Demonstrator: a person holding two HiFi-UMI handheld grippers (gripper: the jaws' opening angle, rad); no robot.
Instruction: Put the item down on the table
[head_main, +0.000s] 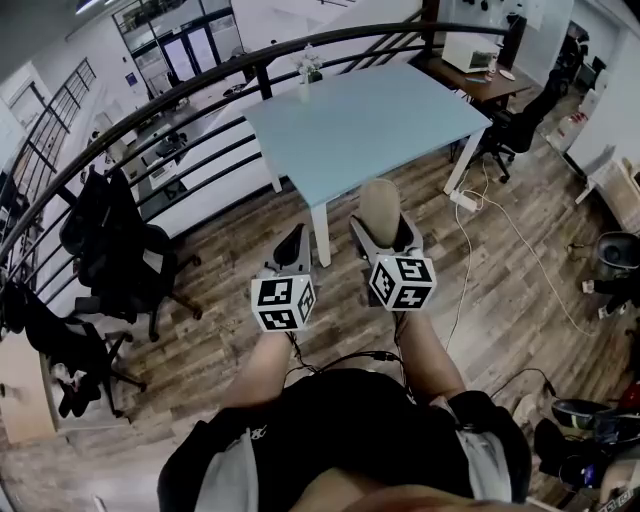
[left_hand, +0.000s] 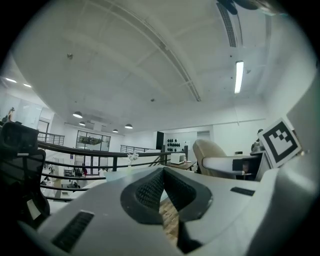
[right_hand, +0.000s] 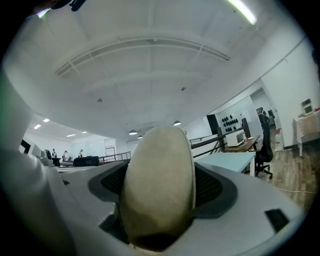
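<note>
A beige, oval, matte item (head_main: 379, 205) stands upright between the jaws of my right gripper (head_main: 383, 228), which is shut on it. In the right gripper view the item (right_hand: 159, 190) fills the gap and both dark pads press on its sides. My left gripper (head_main: 293, 242) is held level beside it, to the left, shut with nothing in it; its pads meet in a V (left_hand: 163, 175). In the left gripper view the item (left_hand: 210, 150) shows off to the right. The light blue table (head_main: 370, 120) lies ahead, beyond both grippers, over wooden floor.
A small vase of flowers (head_main: 308, 68) stands at the table's far edge. Black office chairs (head_main: 125, 250) stand at the left, and another chair (head_main: 510, 130) sits by the table's right end. A dark railing (head_main: 200, 85) curves behind. A white cable (head_main: 470, 235) trails on the floor.
</note>
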